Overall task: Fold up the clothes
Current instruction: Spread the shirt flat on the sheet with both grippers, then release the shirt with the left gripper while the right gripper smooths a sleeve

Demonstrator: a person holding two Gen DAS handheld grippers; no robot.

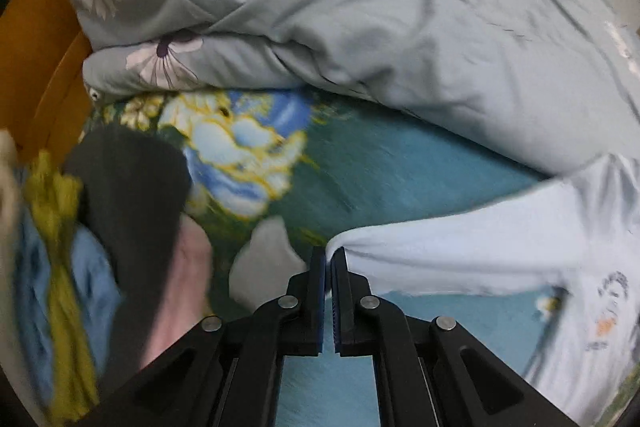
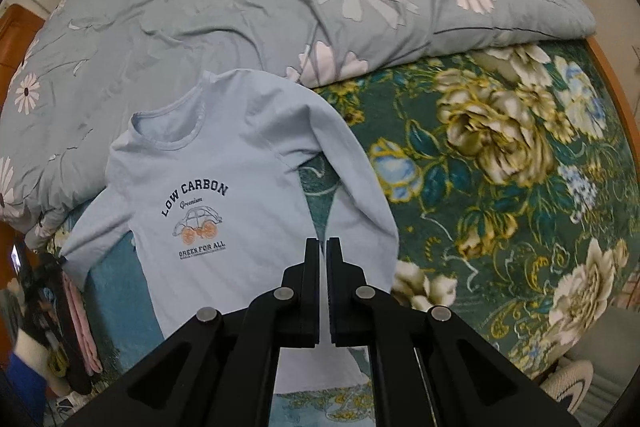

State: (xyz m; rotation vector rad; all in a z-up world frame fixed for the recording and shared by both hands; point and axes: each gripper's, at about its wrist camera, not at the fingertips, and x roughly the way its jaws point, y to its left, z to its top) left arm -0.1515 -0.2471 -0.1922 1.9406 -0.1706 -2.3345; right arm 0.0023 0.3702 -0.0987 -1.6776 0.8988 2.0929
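A light blue long-sleeved shirt (image 2: 224, 163) printed "LOW CARBON" lies face up on the bed, its collar resting on the quilt. In the left wrist view one sleeve (image 1: 460, 247) stretches from the shirt body to my left gripper (image 1: 329, 255), which is shut on the cuff. My right gripper (image 2: 323, 243) hovers over the shirt's lower right side, between body and the other sleeve (image 2: 360, 179). Its fingers are together and no fabric shows pinched between them.
A grey-green daisy-print quilt (image 2: 200, 7) is bunched along the far side of the bed. The floral green sheet (image 2: 500, 167) lies bare to the right. A pile of dark, yellow, blue and pink clothes (image 1: 132, 195) sits at the left by the wooden frame (image 1: 36, 67). A shoe (image 2: 572, 383) is on the floor.
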